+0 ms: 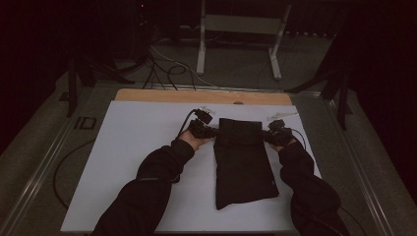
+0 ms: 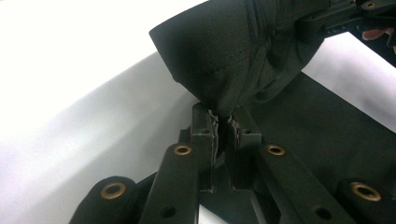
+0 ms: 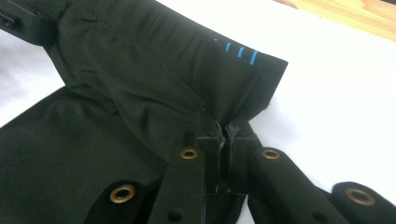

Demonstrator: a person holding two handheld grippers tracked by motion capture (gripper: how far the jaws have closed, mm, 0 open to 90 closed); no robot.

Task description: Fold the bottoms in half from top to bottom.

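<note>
A black cloth garment [image 1: 243,164] lies lengthwise on the white table cover [image 1: 142,147]; its far end is folded over and raised. My left gripper [image 1: 212,131] is shut on the left edge of that raised fold. The left gripper view shows the jaws pinching the black cloth [image 2: 219,70] at my left gripper [image 2: 222,122]. On the opposite side, my right gripper [image 1: 269,136] is shut on the fold's right edge. In the right gripper view the cloth [image 3: 154,79] is clamped at my right gripper [image 3: 223,129], with small blue marks [image 3: 240,50] on the fabric.
A wooden table edge [image 1: 196,96] runs behind the white cover. Beyond it stand a metal frame [image 1: 241,29] and cables [image 1: 162,69] on the floor. Dark stands flank the table on both sides. A person's dark sleeves [image 1: 147,187] come in from the bottom.
</note>
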